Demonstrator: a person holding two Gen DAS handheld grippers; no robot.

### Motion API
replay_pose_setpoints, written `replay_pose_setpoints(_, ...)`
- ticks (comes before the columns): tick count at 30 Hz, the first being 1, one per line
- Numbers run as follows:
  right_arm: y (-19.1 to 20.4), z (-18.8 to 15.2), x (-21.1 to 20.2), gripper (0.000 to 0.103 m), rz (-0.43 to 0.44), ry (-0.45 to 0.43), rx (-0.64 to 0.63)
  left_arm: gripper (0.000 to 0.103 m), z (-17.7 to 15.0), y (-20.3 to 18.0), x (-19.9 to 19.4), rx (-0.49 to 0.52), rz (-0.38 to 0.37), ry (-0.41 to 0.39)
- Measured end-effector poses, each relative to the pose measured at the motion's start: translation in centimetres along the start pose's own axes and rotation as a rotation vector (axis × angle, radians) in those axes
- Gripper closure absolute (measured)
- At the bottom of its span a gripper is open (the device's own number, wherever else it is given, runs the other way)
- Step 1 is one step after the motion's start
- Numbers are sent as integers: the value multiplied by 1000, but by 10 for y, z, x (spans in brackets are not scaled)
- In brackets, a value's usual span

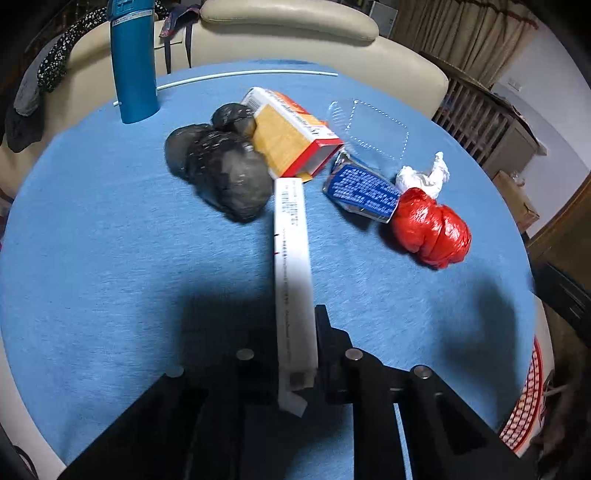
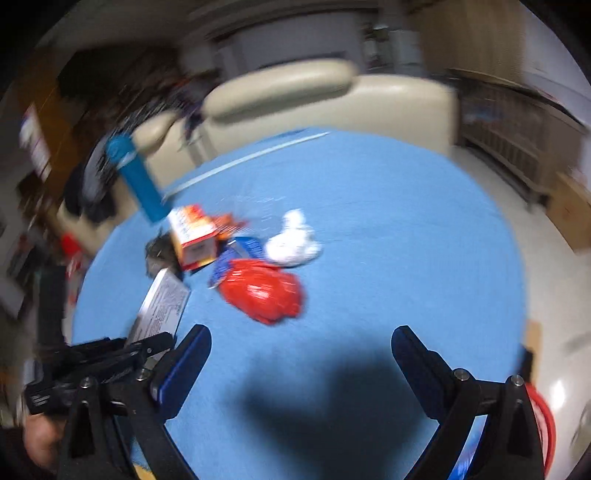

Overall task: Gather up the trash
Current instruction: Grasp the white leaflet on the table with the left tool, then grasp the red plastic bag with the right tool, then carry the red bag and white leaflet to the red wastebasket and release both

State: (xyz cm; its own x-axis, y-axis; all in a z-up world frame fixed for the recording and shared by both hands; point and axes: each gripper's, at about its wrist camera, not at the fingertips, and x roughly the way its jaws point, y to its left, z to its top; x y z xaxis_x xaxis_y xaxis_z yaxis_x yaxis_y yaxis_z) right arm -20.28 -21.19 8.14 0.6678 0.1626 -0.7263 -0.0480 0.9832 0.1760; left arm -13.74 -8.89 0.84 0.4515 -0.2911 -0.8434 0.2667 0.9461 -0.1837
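A tall blue bottle (image 1: 135, 62) stood upright at the far left of the blue-covered table (image 1: 92, 240), close to the cream sofa (image 1: 288, 33) behind it. To its right lay a lumpy black bag (image 1: 221, 170), knotted into two or three bulges, and touching that on the far side was an orange and white carton (image 1: 291, 133) lying flat with its open end toward me.

The left gripper (image 1: 295, 332) held a long white box (image 1: 291, 273) above the cloth, jaws pressed against its two sides near the lower end, so that the box stuck out forward with its far tip close to the black bag and the carton. A loose flap hung from its near end. From the right wrist camera the same box (image 2: 162, 306) showed at the left, tilted, with the left gripper's black frame beneath it.

Further right sat a clear plastic tray (image 1: 373, 129), then a crumpled blue and silver wrapper (image 1: 364, 192) just in front of it. A wad of white tissue (image 1: 424, 175) lay beside the wrapper, and a balled red bag (image 1: 430, 229) rested against both, nearest the table's right edge.

The right gripper (image 2: 301, 347) hung over bare cloth, its jaws spread wide and holding nothing, with the red bag (image 2: 264, 291) and the tissue (image 2: 293, 242) ahead of it and slightly to the left. That view was blurred, so finer detail was lost.
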Motion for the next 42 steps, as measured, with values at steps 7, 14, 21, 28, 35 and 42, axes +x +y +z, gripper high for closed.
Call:
replay_pose_setpoints(7, 32, 23, 73, 3, -1, 91, -185, 87, -7, 20, -11, 41, -5, 24)
replay_pose_setpoints(14, 34, 26, 104, 16, 13, 145, -183, 87, -5, 31, -12, 51, -31, 41)
replay_pose_setpoints(21, 21, 21, 101, 40, 57, 164, -47, 87, -7, 30, -15, 74, -34, 41)
replay_pose_setpoints(28, 2, 1, 47, 40, 97, 86, 97, 87, -6, 23, -22, 94, -18, 23)
replay_pose_setpoints(35, -2, -20, -4, 40, 123, 10, 205, 87, -7, 15, -37, 114, -6, -7)
replay_pose_setpoints(42, -6, -40, -43, 40, 138, -49, 285, 87, -11, 5, -51, 136, -2, -37)
